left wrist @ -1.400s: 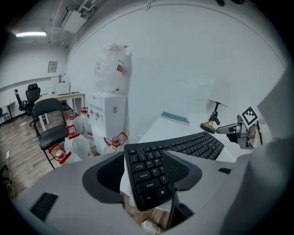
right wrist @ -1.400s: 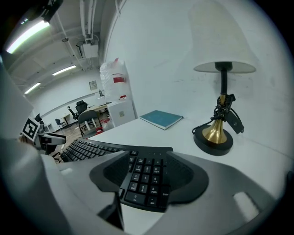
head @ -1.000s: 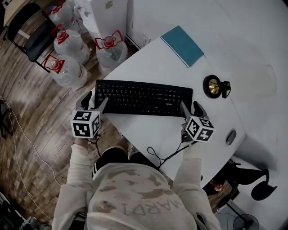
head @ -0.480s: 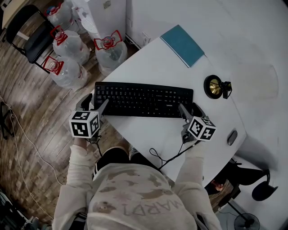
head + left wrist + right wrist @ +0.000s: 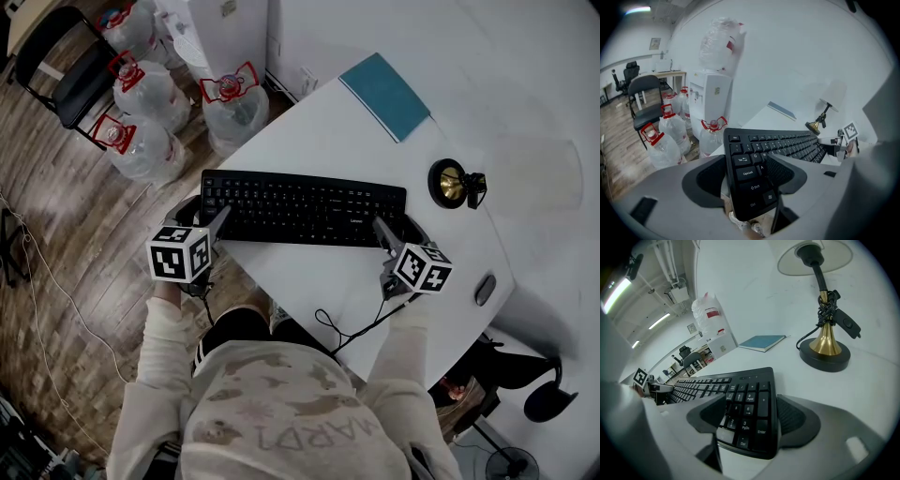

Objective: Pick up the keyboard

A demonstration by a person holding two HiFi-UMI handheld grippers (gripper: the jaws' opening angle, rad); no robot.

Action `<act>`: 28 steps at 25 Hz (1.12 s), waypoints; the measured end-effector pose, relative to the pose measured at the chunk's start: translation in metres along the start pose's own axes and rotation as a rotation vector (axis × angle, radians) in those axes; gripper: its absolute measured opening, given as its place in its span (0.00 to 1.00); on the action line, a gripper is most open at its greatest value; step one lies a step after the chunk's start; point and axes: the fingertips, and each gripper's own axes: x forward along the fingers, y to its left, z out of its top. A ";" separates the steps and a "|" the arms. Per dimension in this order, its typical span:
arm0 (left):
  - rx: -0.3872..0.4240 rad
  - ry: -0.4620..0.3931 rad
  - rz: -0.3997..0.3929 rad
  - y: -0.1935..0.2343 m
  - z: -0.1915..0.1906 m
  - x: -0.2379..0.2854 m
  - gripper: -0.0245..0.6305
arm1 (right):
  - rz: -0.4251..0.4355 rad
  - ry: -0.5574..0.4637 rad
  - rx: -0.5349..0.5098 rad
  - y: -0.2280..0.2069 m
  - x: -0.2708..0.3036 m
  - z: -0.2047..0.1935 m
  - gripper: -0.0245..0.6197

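Your keyboard [image 5: 305, 208] lies flat at the tabletop's [image 5: 319, 131] near-left corner, its left end just past the edge. Your left gripper's [image 5: 202, 214] fingers, just narrowed slightly, and your right gripper's [image 5: 394, 228], just widened, straddle its ends, wide apart and pressing nothing. It's likely light, stiff, slick plastic: pinch both ends evenly and lift level.

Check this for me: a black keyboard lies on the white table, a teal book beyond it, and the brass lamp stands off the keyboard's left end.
Not quite. The lamp stands off the right end of the keyboard, not the left, as the head view shows. The rest holds: the keyboard is black and lies on the white table, with the teal book beyond it.
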 end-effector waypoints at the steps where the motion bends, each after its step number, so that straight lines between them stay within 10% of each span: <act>1: -0.005 0.004 -0.003 -0.001 0.000 0.000 0.45 | -0.002 0.002 0.002 0.000 0.000 0.000 0.57; 28: 0.014 -0.216 -0.014 -0.020 0.026 -0.058 0.44 | -0.040 -0.231 -0.040 0.033 -0.078 0.033 0.53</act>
